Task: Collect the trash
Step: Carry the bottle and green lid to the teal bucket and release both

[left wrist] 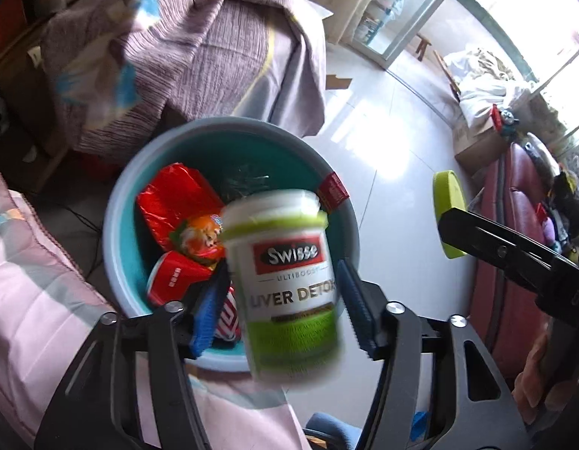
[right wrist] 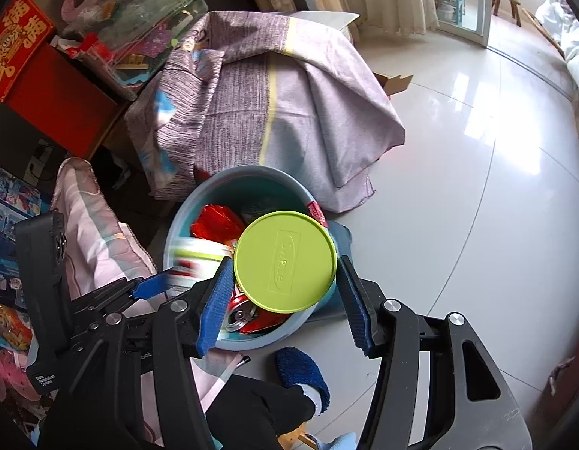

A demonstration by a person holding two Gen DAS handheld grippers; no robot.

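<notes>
1. The teal bin (left wrist: 117, 225) stands on the floor and already holds red wrappers and a crushed can (right wrist: 240, 315). Everything still in hand should go down inside its rim, not onto it.
2. The white supplement bottle (left wrist: 289, 285) hangs above the bin's near half, blurred while the left gripper (left wrist: 282, 273) around it is sharp. It looks to be dropping free. The blue pads stand at a middling width on either side of the bottle and do not seem to press on it. The left gripper should wait above the bin until the bottle has landed, then draw away without catching the rim.
3. The green lid (right wrist: 285, 260) is held flat-on above the bin's middle, pinched across its edges by the right gripper (right wrist: 285, 266). The lid is light and broad and may glide sideways, so it is best lowered closer to the bin's mouth and tilted before the pads part. Letting go while it is above the far rim risks a bounce onto the floor.
</notes>
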